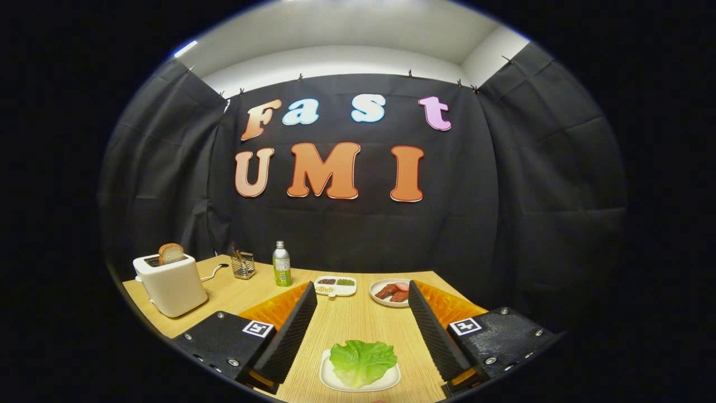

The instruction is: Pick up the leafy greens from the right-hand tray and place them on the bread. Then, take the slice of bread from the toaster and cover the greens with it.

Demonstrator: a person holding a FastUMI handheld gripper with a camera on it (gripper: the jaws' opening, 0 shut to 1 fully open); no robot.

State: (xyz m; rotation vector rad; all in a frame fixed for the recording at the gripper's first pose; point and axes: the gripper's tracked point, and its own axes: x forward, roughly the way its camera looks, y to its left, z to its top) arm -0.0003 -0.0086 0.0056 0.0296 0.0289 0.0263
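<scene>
Hand-held gripper (362, 296) open above wooden table (347, 324), black-draped booth.

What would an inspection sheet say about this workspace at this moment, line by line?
Surface: wooden table, tidy.
Job's things: greens lying on a white plate between the fingers; toaster far left, bread slice standing up in its slot.
Clutter: bottle, wire holder, divided dish, plate of meat.
Grippers: tool open, fingers touch nothing.
Cables: toaster cord on the table.
Surroundings: black cloth wall, white ceiling.
</scene>
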